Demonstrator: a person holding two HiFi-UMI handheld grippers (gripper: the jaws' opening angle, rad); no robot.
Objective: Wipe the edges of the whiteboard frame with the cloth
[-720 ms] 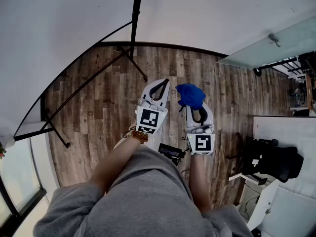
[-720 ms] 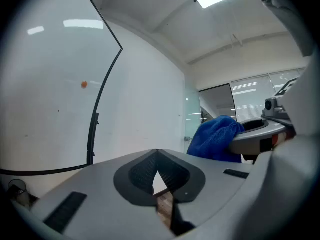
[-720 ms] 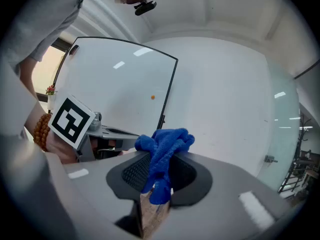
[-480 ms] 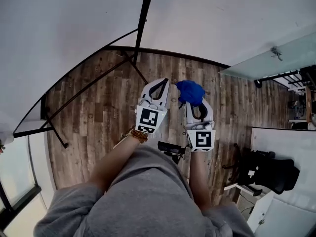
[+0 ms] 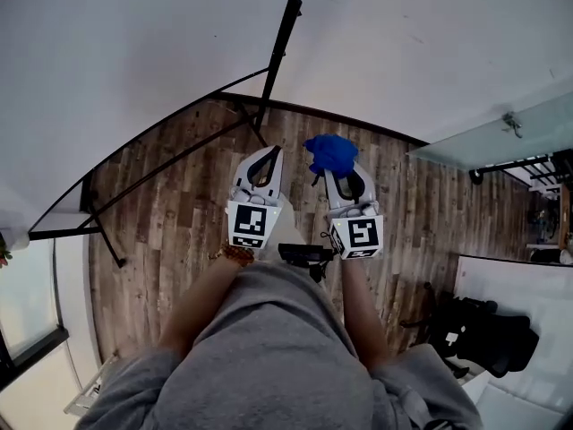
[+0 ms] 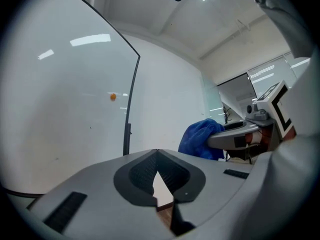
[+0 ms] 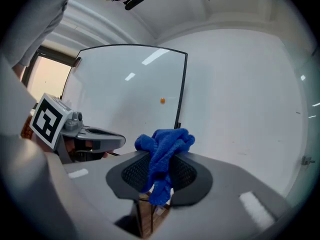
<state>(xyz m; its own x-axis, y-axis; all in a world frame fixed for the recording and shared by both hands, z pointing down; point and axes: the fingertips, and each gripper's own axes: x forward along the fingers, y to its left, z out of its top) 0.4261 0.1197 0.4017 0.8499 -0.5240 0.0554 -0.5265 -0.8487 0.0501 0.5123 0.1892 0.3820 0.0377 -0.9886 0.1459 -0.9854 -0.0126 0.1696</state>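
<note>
The person stands facing a whiteboard (image 5: pixel 134 61), both tools held out low in front of a grey top (image 5: pixel 260 356). The right tool (image 5: pixel 336 170) is clamped on a blue cloth (image 5: pixel 331 153). In the right gripper view the cloth (image 7: pixel 162 146) bunches above the ribbed pads of that tool (image 7: pixel 161 160) and a tail of it hangs down through the narrow slot between them. The left tool (image 5: pixel 269 150) holds nothing. In the left gripper view its jaws (image 6: pixel 156 153) meet at the tips, with only a small wedge of light behind them.

The two tools sit side by side, near each other but not touching, above the wooden floor (image 5: pixel 179 204). From the left gripper view, the cloth (image 6: pixel 200 136) shows just to the right, bulging off the end of the other tool.

The whiteboard frame (image 5: pixel 282 47) is a thin black strip. Its right upright runs down toward the floor just ahead of the tools. The left gripper view shows open wall between this upright (image 6: pixel 131 109) and the cloth, so the cloth is near the frame but clear of it. A small orange dot (image 7: pixel 162 100) sits on the board close to that same edge (image 7: pixel 181 89). The board's black stand legs (image 5: pixel 170 164) spread across the floor to the left
</note>
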